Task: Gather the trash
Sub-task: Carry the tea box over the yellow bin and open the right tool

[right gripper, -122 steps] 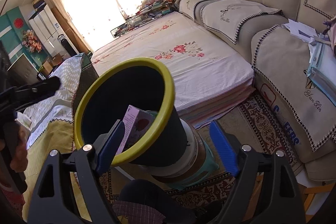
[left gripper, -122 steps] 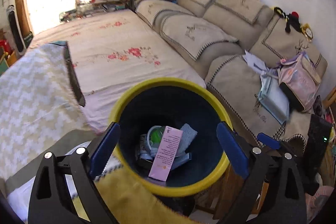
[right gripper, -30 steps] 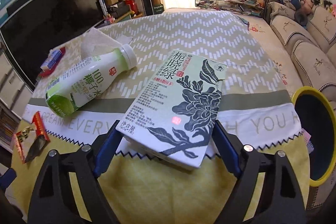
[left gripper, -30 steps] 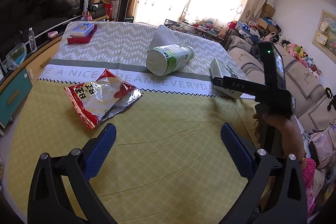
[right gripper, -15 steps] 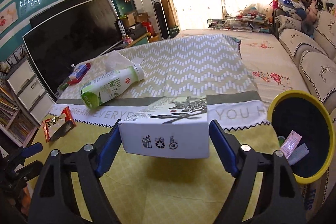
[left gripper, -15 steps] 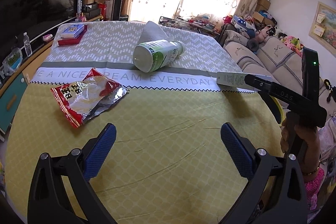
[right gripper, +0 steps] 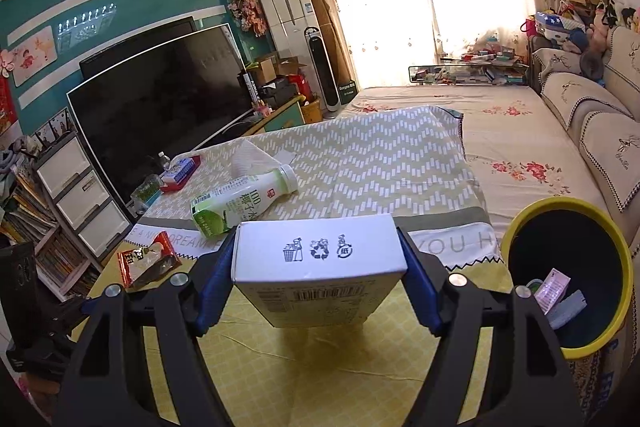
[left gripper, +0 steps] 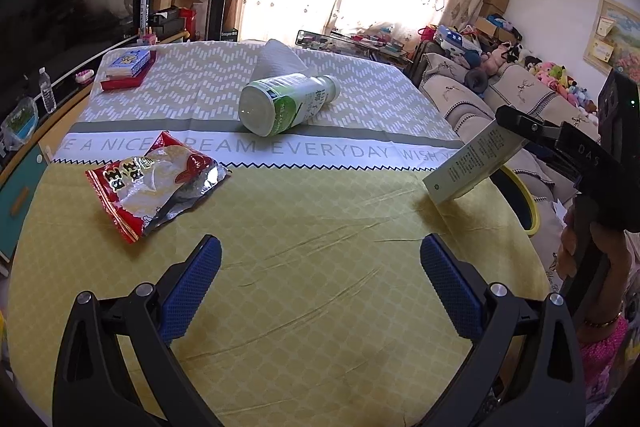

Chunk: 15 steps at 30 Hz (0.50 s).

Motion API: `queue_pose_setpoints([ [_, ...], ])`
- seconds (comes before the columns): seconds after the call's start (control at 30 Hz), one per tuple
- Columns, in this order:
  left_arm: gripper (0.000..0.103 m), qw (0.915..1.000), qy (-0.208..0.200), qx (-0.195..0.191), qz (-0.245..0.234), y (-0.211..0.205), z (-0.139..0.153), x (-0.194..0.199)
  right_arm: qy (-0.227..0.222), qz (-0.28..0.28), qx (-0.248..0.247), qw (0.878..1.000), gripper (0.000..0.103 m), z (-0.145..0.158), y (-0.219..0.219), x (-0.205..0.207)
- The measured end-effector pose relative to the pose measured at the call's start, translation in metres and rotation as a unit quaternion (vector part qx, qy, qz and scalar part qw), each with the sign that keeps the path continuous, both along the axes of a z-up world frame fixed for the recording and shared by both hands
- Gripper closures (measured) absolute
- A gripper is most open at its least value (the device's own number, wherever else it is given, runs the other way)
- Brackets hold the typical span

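My right gripper [right gripper: 320, 279] is shut on a white carton box [right gripper: 318, 267] and holds it tilted above the yellow tablecloth; the box also shows in the left wrist view [left gripper: 472, 163]. The yellow-rimmed trash bin [right gripper: 568, 275] stands at the table's right edge with some trash inside. My left gripper [left gripper: 320, 283] is open and empty over the cloth. A red snack bag [left gripper: 156, 179] lies ahead to its left. A green-and-white bottle [left gripper: 284, 107] lies on its side farther back.
A white tissue [left gripper: 280, 55] lies behind the bottle. A small box on a red tray [left gripper: 128, 67] sits at the far left corner. A TV [right gripper: 160, 99] and a sofa [right gripper: 592, 107] flank the table [left gripper: 320, 327].
My right gripper has closed on the carton box and lifted it off the table, tilting it up. My left gripper has drifted slightly and stays open.
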<state>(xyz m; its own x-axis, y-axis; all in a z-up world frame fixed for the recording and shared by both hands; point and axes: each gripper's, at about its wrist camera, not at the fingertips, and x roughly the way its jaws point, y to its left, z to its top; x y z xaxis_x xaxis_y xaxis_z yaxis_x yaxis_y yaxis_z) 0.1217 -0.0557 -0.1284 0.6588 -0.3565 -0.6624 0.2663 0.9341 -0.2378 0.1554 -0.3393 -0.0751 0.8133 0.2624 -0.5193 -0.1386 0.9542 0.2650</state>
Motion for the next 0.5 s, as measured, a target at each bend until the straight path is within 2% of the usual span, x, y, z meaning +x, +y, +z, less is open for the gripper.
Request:
queue_pose_setpoints([
  [0.3, 0.005, 1.0, -0.001, 0.005, 0.0, -0.005, 0.0, 0.001, -0.015, -0.018, 0.005, 1.0, 0.033, 0.01, -0.018, -0.003],
  [0.5, 0.005, 0.9999, 0.001, 0.015, -0.006, -0.018, 0.001, 0.004, -0.025, -0.061, 0.013, 0.998, 0.033, 0.014, -0.056, -0.005],
])
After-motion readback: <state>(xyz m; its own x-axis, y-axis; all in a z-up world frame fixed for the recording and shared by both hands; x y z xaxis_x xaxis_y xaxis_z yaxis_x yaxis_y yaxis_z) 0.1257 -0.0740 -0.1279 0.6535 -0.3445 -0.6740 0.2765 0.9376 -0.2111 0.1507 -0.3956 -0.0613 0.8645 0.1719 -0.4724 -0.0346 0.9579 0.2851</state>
